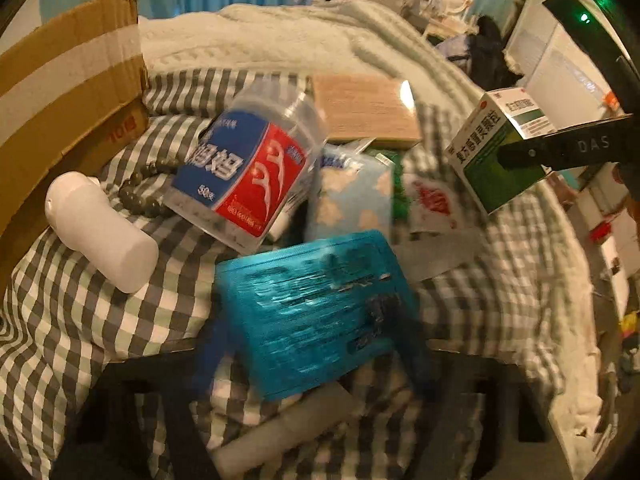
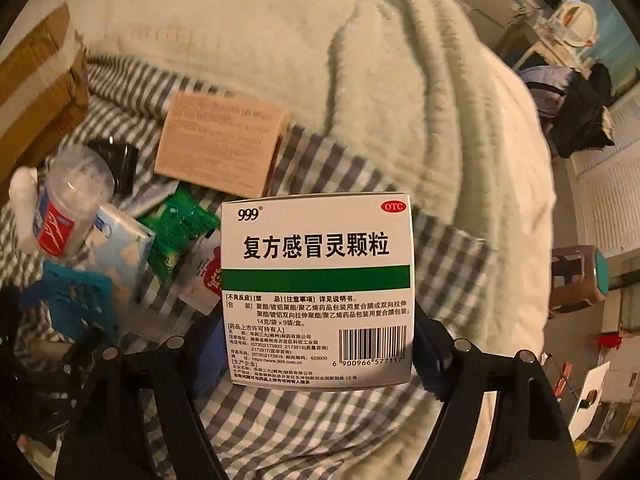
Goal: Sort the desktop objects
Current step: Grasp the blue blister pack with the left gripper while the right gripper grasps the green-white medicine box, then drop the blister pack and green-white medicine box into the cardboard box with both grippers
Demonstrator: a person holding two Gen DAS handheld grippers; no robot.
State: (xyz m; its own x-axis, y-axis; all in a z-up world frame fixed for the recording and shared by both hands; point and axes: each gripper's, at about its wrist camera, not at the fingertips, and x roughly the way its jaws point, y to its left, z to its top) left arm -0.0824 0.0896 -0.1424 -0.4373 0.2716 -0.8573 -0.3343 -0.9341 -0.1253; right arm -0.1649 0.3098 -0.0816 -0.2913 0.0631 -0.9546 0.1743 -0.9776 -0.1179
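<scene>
My left gripper [image 1: 316, 344] is shut on a teal plastic box [image 1: 316, 312], blurred by motion, held above the checked bedsheet [image 1: 80, 320]. My right gripper [image 2: 316, 344] is shut on a white and green medicine box [image 2: 316, 288] and holds it up off the bed; the box also shows in the left wrist view [image 1: 496, 148], at the right. A pile lies on the sheet: a clear floss-pick jar [image 1: 252, 168], a white bottle [image 1: 100, 232], a tissue pack [image 1: 352, 196], a dark bead bracelet [image 1: 140, 192], a green packet [image 2: 180, 232] and a tan box [image 1: 366, 116].
A cardboard box [image 1: 60, 92] stands at the left edge of the bed. A pale fleece blanket [image 2: 320, 60] covers the far half. Furniture and clutter [image 2: 580, 120] fill the room to the right. A brown stool [image 2: 576, 276] stands beside the bed.
</scene>
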